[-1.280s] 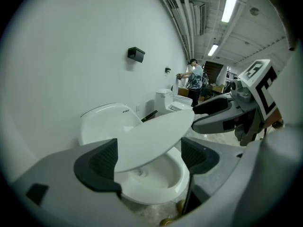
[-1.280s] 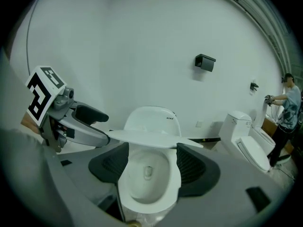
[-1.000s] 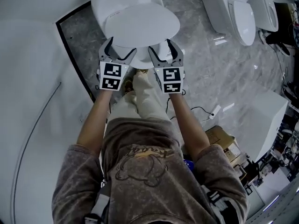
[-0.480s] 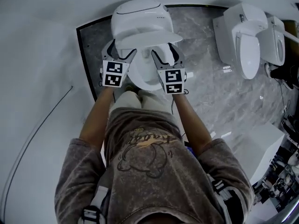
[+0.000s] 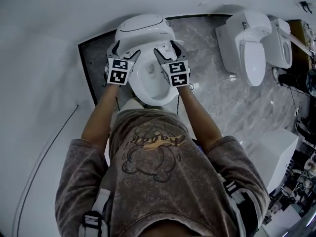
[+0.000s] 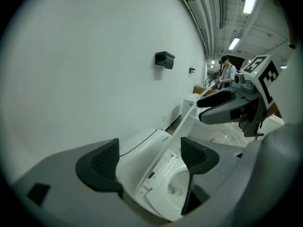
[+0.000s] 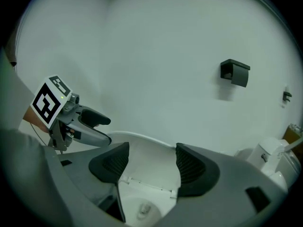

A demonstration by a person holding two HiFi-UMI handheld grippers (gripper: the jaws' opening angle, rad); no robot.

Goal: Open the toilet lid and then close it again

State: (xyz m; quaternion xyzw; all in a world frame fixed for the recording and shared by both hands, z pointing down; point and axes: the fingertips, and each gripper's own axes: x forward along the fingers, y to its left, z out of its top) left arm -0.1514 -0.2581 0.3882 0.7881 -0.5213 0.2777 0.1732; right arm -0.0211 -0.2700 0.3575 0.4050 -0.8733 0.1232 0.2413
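The white toilet (image 5: 148, 85) stands by the wall with its bowl uncovered. Its lid (image 5: 143, 29) is raised and leans back toward the tank. My left gripper (image 5: 124, 51) is open at the lid's left side. In the left gripper view the lid's thin edge (image 6: 166, 144) runs between the spread pads (image 6: 102, 161) with a gap on each side. My right gripper (image 5: 169, 49) is open at the lid's right side. In the right gripper view the lid's inner face (image 7: 147, 157) shows behind the gap, above the bowl (image 7: 141, 208). Neither gripper holds anything.
Two more white toilets (image 5: 252, 43) stand on the marble floor to the right, and a white box (image 5: 276, 147) sits farther right. A black fixture (image 6: 164, 59) hangs on the white wall. A thin cable (image 5: 44, 147) runs along the left. A person (image 6: 226, 72) stands far down the room.
The lid has swung from low over the bowl to upright against the tank. Both grippers travelled up and back with it, and the bowl now shows.
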